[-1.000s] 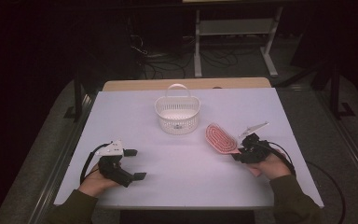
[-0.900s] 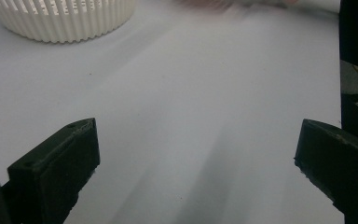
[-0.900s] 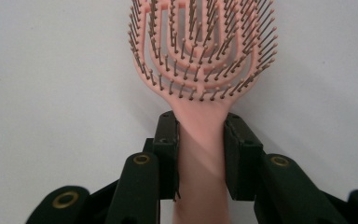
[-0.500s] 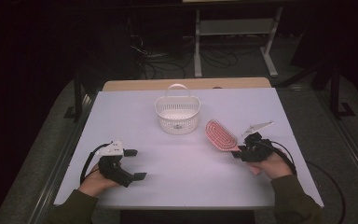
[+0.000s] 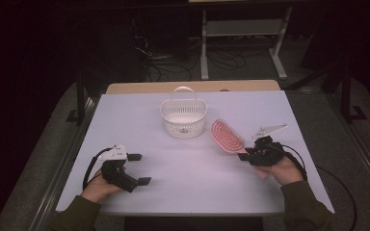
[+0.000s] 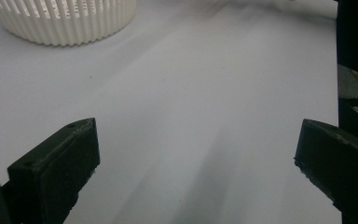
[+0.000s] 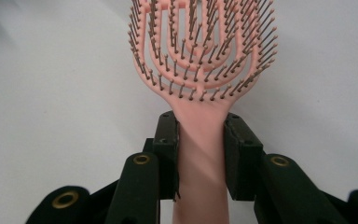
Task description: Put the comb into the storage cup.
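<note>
A pink hairbrush [image 5: 227, 135] lies bristles up on the white table [image 5: 197, 168], right of centre. My right gripper [image 5: 244, 154] is shut on its handle [image 7: 200, 149], both jaws pressed against the sides just below the brush head [image 7: 200, 42]. A white slatted basket [image 5: 183, 116] with a loop handle stands at the table's middle back, and its wall shows at the top left of the left gripper view [image 6: 65, 18]. My left gripper [image 5: 139, 168] rests near the front left, jaws wide apart with bare table between them [image 6: 196, 154].
A tan board [image 5: 192, 86] borders the table's far edge. Beyond it are a metal stand [image 5: 241, 29] and cables on a dark floor. Black frame posts stand at both sides of the table.
My right gripper and the hairbrush have shifted slightly right and away, the brush head turning a little. The left gripper has stayed put.
</note>
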Demonstrator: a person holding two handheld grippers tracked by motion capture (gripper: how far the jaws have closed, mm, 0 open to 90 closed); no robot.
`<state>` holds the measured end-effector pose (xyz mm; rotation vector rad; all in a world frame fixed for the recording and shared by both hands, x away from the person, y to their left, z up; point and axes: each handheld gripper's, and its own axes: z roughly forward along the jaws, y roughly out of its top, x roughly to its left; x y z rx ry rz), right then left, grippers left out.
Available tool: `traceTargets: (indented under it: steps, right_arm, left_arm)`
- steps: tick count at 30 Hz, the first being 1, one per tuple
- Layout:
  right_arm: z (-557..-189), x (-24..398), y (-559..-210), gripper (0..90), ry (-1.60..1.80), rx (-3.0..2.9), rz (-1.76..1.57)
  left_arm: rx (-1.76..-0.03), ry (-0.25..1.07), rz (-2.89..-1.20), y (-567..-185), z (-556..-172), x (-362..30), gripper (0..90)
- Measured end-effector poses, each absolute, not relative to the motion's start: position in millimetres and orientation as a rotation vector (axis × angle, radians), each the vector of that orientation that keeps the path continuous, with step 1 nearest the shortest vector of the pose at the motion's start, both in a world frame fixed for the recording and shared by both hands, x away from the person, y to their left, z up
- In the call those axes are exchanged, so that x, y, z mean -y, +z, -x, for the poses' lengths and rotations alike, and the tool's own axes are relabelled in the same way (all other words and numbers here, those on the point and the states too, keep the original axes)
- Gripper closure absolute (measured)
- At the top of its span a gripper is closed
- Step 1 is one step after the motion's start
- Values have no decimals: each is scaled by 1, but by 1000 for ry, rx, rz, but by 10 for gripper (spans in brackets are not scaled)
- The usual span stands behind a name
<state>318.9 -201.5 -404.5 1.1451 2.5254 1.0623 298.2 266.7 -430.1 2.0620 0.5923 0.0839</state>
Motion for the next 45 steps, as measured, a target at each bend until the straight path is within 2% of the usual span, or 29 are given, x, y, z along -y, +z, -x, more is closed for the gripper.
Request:
traceTargets:
  steps: [45]
  right_arm:
    - [-307,167,-385,688,1219,-2564,-933]
  left_arm:
    - [-591,95,-2065,-431,-297,-265,0]
